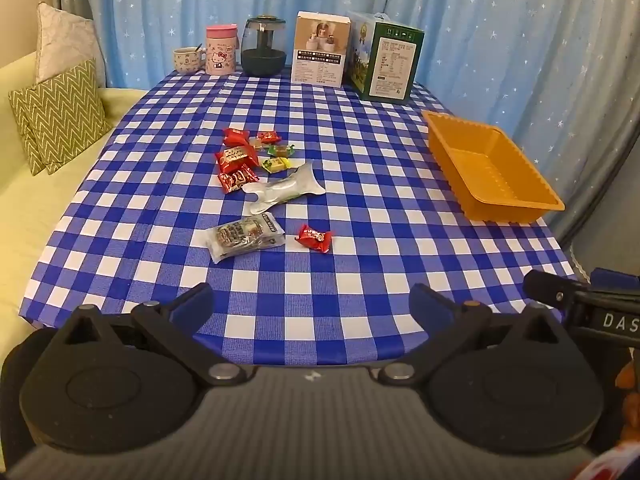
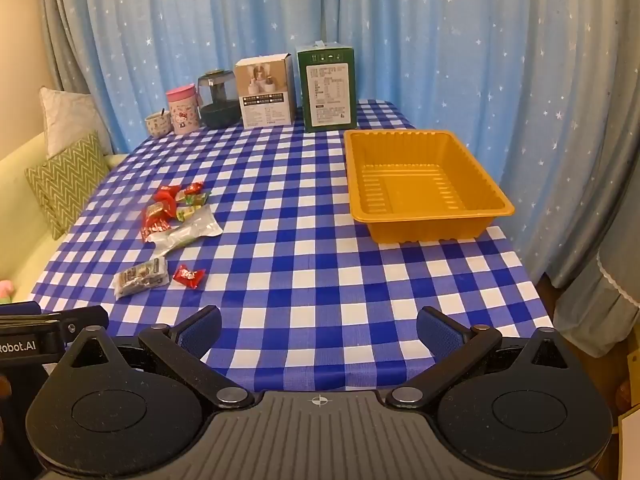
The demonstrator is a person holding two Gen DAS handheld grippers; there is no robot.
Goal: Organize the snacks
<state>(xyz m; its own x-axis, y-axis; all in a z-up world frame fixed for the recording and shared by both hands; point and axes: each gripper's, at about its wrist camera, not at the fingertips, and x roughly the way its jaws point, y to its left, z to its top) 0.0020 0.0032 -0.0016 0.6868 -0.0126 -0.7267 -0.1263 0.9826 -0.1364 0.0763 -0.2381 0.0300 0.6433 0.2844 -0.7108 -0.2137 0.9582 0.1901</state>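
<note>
Blue star-dotted curtains (image 2: 400, 40) hang behind the checked table (image 2: 304, 240), a pale sofa (image 1: 24, 216) with cushions (image 1: 60, 116) alongside.

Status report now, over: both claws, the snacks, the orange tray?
Left claw open, empty; right claw open, empty. Snacks loose on checkered cloth, none in orange tray. Path to snacks clear.

Both wrist cameras look forward and downward from the near edge of the checkered table (image 1: 360, 152), sharing the snacks (image 2: 176, 216) and orange tray (image 2: 420, 184).
</note>
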